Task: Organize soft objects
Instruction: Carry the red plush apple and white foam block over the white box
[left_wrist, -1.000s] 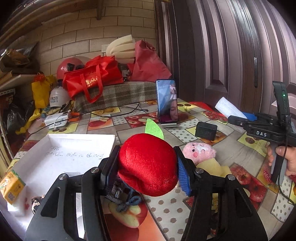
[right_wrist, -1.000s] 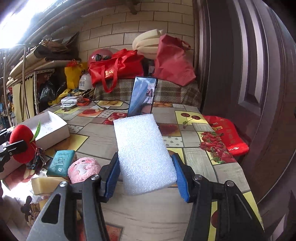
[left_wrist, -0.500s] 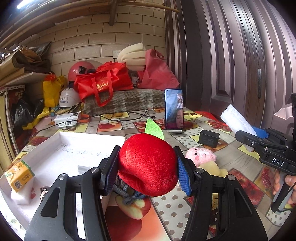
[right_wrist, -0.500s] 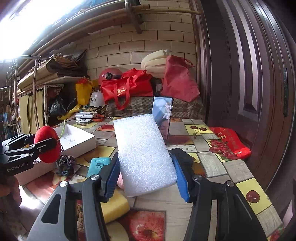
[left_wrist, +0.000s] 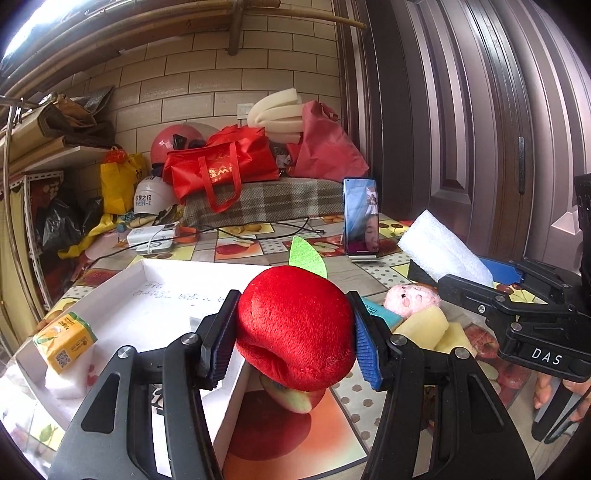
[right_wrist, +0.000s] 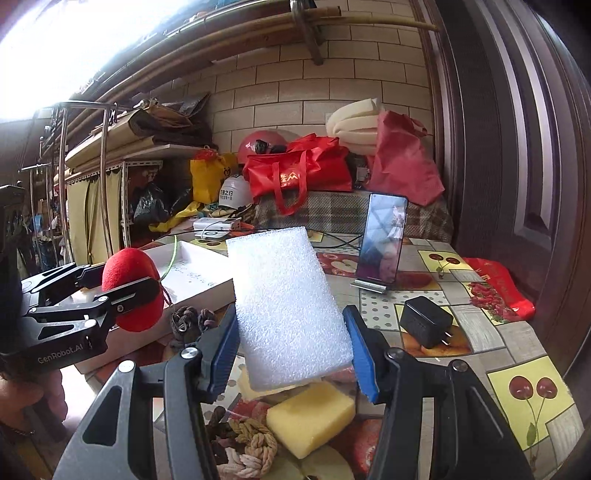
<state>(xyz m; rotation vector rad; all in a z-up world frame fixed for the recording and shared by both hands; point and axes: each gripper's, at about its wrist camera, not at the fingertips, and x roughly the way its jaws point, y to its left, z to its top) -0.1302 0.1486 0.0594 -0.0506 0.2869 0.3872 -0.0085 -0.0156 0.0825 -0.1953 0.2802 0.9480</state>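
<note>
Plush apple (left_wrist: 295, 332), red with a green leaf, sits clenched between the blue pads of the left gripper (left_wrist: 293, 345) in the left wrist view, held above the near edge of the white box (left_wrist: 122, 295). Inside the box a juice carton (left_wrist: 64, 339) leans on a white foam piece (left_wrist: 68, 382) at its left end. To the right, the right gripper (left_wrist: 476, 275) grasps a white foam block (left_wrist: 443, 254), raised over the table (left_wrist: 388, 273). Below it lie a pink plush (left_wrist: 412, 299) and yellow sponges (left_wrist: 428, 326), close together. A phone (left_wrist: 362, 216) stands upright farther back.

In the right wrist view the right gripper (right_wrist: 291, 354) pinches the foam block (right_wrist: 288, 306) by its two long sides, the block tilted up and away from the camera. Under it a yellow sponge (right_wrist: 310, 417) rests on the table (right_wrist: 517, 350), with a braided rope (right_wrist: 251, 446) just beside it at the left. A black charger (right_wrist: 426, 321) lies near the phone (right_wrist: 384, 240). At the left, the left gripper (right_wrist: 122, 284) holds the apple (right_wrist: 129, 288) over the box's (right_wrist: 199, 266) near edge, with a dark knotted rope (right_wrist: 190, 319) on the table just beside the box.
</note>
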